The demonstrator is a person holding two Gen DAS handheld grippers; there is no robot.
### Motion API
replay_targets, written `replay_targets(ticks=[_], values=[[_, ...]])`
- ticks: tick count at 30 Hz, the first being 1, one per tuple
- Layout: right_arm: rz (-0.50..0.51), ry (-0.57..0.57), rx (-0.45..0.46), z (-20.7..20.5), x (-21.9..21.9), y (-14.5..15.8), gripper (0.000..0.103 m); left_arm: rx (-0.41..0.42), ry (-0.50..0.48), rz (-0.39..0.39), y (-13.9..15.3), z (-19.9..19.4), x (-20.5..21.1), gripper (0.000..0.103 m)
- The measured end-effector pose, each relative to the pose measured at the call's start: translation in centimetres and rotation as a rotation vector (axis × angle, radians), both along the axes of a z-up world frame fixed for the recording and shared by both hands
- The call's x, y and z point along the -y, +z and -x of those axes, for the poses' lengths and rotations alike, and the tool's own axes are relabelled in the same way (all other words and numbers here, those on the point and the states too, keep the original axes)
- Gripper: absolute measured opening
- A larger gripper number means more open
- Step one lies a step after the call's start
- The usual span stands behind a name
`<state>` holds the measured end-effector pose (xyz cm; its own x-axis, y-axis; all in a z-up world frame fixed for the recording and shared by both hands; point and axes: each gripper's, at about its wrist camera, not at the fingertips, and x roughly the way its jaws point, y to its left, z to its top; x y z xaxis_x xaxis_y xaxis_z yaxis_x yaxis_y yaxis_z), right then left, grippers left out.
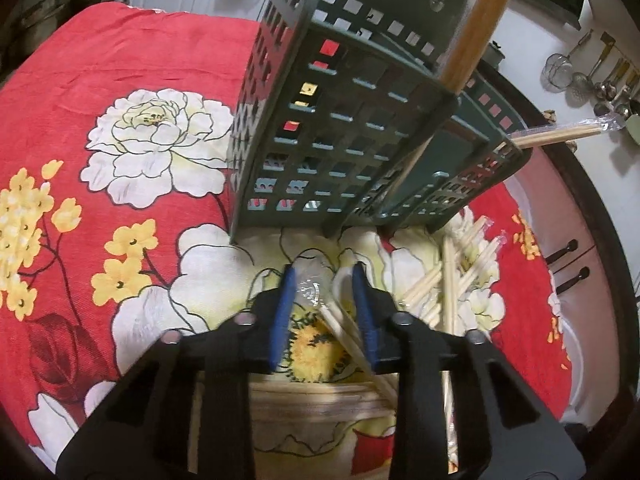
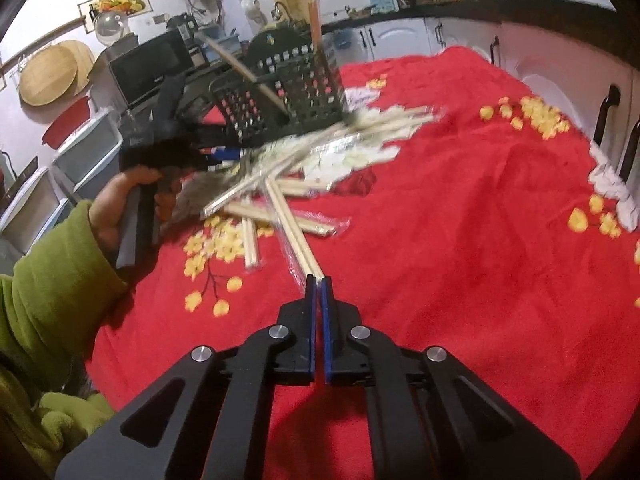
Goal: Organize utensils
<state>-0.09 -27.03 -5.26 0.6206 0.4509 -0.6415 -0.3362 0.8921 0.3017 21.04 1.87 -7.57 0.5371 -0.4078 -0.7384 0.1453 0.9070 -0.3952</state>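
Note:
A dark green perforated utensil holder (image 1: 340, 128) stands on the red flowered cloth; it also shows in the right wrist view (image 2: 280, 92). It holds a wooden handle (image 1: 480, 28) and a wrapped chopstick pair (image 1: 560, 134). Several wrapped chopstick pairs (image 2: 304, 160) lie scattered in front of it. My left gripper (image 1: 324, 280) is open just before the holder, with a wrapped pair (image 1: 344, 328) lying between its jaws. My right gripper (image 2: 319, 280) is shut on the end of a wrapped chopstick pair (image 2: 292, 232), low over the cloth.
The red cloth (image 2: 460, 220) covers the table. White cabinets with dark handles (image 2: 608, 112) stand to the right. A microwave (image 2: 148, 68) and kitchen clutter lie behind. Ladles (image 1: 600, 80) hang on the wall. The person's green sleeve (image 2: 52, 280) is at the left.

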Motion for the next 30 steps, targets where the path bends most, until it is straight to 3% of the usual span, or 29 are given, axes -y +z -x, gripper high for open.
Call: replay_targets(ticks=[5,19,30], values=[[0.012,-0.007,0.09,-0.3,0.2,2.6,0.002,0.006,-0.002,0.02,0.1,0.1,-0.5,0.003],[0.036,0.009,0.345,-2.6,-0.5,10.1,0.002,0.221,-0.006,0.086,7.8,3.8,-2.0,0.002],[0.061,0.004,0.421,-4.4,-1.3,13.2,0.002,0.357,-0.038,0.114,12.6,6.0,-1.5,0.002]])
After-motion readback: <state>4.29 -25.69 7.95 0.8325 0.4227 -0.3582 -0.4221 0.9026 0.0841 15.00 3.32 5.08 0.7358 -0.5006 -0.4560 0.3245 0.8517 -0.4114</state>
